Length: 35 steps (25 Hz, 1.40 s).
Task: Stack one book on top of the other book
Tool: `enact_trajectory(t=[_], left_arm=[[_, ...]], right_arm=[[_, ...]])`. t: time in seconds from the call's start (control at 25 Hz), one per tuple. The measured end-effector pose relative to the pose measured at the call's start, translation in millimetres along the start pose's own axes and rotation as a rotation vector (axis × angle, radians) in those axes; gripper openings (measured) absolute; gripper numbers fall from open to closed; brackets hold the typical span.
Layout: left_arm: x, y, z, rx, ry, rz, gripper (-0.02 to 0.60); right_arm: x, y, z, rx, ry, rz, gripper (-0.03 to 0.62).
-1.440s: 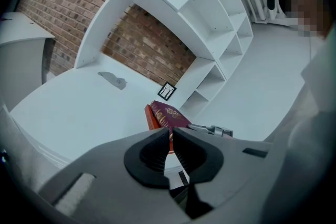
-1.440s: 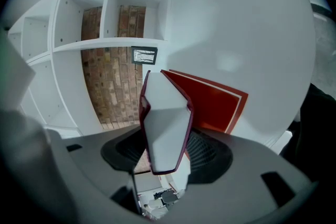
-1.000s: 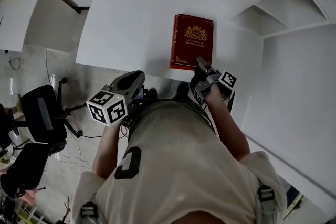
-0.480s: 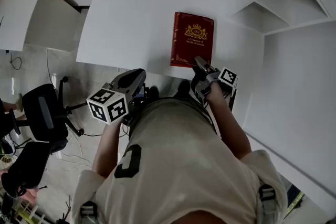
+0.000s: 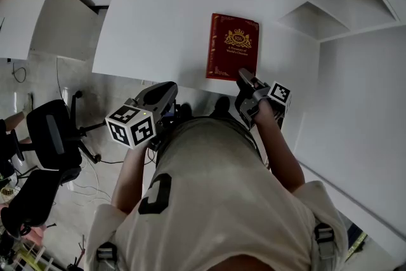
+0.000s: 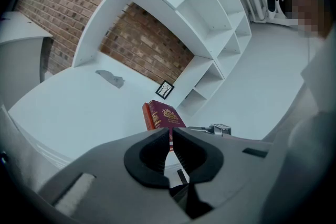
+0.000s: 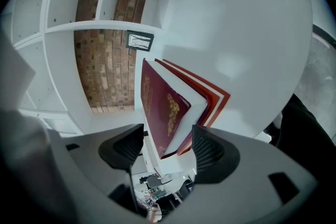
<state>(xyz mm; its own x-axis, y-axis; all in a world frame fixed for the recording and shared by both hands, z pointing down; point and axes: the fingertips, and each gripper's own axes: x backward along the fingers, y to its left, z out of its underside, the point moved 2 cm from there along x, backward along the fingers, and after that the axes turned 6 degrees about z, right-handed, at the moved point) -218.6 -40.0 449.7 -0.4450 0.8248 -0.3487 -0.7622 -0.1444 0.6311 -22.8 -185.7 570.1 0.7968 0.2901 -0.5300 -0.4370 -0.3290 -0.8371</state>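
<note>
Now the maroon book (image 5: 233, 46) lies flat, cover up, on the red book (image 7: 216, 96) near the table's (image 5: 158, 28) front edge. Its long axis runs away from the person, spine to the left. The right tool (image 5: 243, 76) has just been opening, jaws apart around the stack's near corner without touching it. The left tool (image 6: 171, 139) is clenched on nothing.

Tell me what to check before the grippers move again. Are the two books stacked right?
1. Top book lies on the lower book: ok, edges nearly lined up.
2. Right gripper has let go: ok. Its jaws have just been opening; the top book's corner sits between them, and the pads are not pressing on it.
3. Left gripper empty: ok, jaws together with nothing between them.
4. Stack rests on the table: ok, though close to the front edge.
5. Stack stays put when the right gripper backs away: cannot tell.
</note>
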Motion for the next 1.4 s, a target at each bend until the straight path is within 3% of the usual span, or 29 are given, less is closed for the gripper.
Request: enact_trajectory(t=[0.4, 0.48, 0.52, 0.56, 1.16, 1.4], left_arm=[[-0.7, 0.1, -1.1, -0.005, -0.001, 0.001, 0.018], [0.0, 0.8, -1.1, -0.003, -0.002, -0.001, 0.019], [0.3, 0.8, -1.1, -0.002, -0.003, -0.002, 0.018], [0.5, 0.8, -1.0, -0.001, -0.004, -0.002, 0.019], [-2.1, 0.7, -4.6, 0.000, -0.006, -0.003, 0.018], [9.7, 13.2, -15.9, -0.011, -0.047, -0.037, 0.018]], right_arm=[[-0.3, -4.6, -3.5, 0.073, 0.006, 0.044, 0.245], [0.0, -7.9, -4.1, 0.104, 0.010, 0.084, 0.202], [0.5, -10.0, -4.6, 0.121, 0.013, 0.105, 0.140], [0.9, -11.2, -5.1, 0.132, 0.016, 0.116, 0.133], [0.7, -11.1, -5.9, 0.152, 0.075, 0.116, 0.137], [5.9, 1.4, -4.5, 0.120, 0.049, 0.040, 0.169]])
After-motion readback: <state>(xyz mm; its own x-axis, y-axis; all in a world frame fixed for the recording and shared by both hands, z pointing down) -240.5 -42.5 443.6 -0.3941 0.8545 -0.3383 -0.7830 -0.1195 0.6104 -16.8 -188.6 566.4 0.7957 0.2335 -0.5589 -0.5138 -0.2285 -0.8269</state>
